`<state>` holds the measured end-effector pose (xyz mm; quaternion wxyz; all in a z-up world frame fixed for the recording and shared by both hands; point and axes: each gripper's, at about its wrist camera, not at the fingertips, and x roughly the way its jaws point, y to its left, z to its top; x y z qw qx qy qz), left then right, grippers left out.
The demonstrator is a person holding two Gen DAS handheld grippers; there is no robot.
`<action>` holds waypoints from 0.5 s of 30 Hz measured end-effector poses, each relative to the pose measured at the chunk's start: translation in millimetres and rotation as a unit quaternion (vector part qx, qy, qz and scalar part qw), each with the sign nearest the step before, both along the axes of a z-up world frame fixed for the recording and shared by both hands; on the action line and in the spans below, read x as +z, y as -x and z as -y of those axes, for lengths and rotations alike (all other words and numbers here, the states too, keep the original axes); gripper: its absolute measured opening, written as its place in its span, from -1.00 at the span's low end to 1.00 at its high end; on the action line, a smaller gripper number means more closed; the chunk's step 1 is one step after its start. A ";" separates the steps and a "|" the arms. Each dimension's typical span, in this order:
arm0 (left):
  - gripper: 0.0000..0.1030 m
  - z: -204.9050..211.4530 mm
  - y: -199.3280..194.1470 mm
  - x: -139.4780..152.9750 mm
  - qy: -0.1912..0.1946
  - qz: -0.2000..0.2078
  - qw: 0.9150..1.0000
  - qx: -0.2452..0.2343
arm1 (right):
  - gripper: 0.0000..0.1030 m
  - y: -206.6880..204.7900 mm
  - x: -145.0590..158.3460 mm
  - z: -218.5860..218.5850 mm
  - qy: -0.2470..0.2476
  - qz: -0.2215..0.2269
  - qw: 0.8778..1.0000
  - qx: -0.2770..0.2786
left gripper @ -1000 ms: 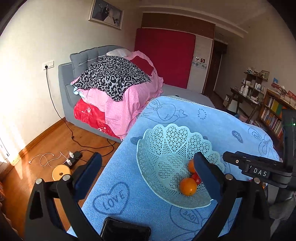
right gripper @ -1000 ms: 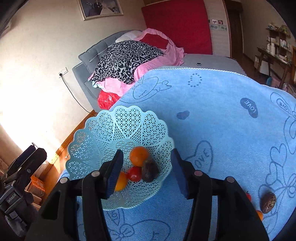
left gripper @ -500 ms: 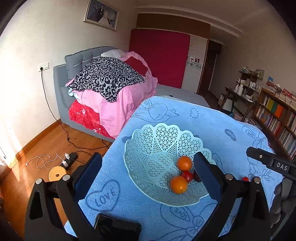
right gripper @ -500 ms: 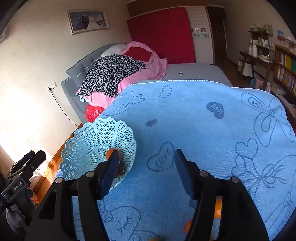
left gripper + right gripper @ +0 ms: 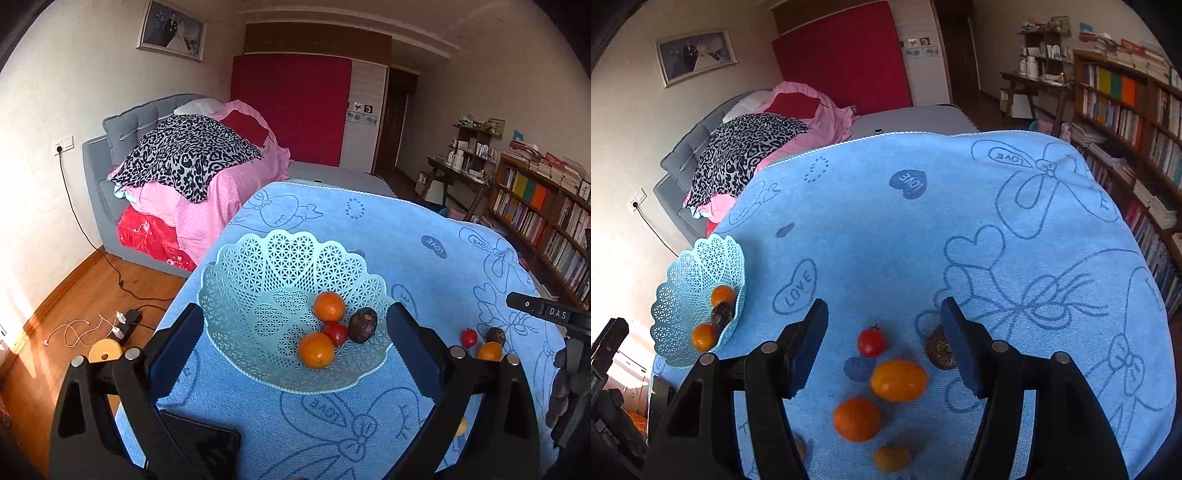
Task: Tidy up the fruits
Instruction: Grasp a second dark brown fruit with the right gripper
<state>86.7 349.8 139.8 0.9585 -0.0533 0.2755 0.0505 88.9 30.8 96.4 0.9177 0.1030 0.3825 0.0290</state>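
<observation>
A small red tomato (image 5: 871,342) lies loose on the blue towel (image 5: 960,221) between the wide-open fingers of the right gripper (image 5: 884,345), just beyond an orange (image 5: 898,380). It looks smooth, soft-skinned and prone to roll, so a gentle pinch across its middle seems wisest. The left gripper (image 5: 295,350), also spread wide and empty, hangs over the lattice basket (image 5: 258,266) already holding four fruits.

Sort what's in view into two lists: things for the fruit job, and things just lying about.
For the job: basket, oranges, tomato, dark fruit, fruit already in the basket.

Lying about: phone, blue cloth, bed, bookshelf, floor cables.
</observation>
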 end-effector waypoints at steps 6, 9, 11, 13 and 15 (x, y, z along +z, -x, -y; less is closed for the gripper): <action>0.95 14.0 0.4 -4.8 -0.005 -0.004 1.000 -0.015 | 0.24 -7.1 -18.0 12.9 0.010 -0.025 1.000 -0.016; 0.95 20.9 0.5 -8.0 -0.008 -0.007 1.000 -0.023 | 0.23 -12.0 -28.6 18.2 0.008 -0.040 0.999 -0.026; 0.95 26.3 1.2 -11.2 -0.009 -0.010 0.999 -0.029 | 0.23 -16.2 -34.6 19.8 0.010 -0.049 0.998 -0.029; 0.95 30.7 0.1 -13.9 -0.012 -0.013 0.999 -0.034 | 0.23 -21.3 -39.9 20.3 0.017 -0.059 0.998 -0.035; 0.95 34.3 -0.7 -16.1 -0.012 -0.016 0.999 -0.040 | 0.23 -26.6 -45.3 20.2 0.016 -0.068 0.997 -0.035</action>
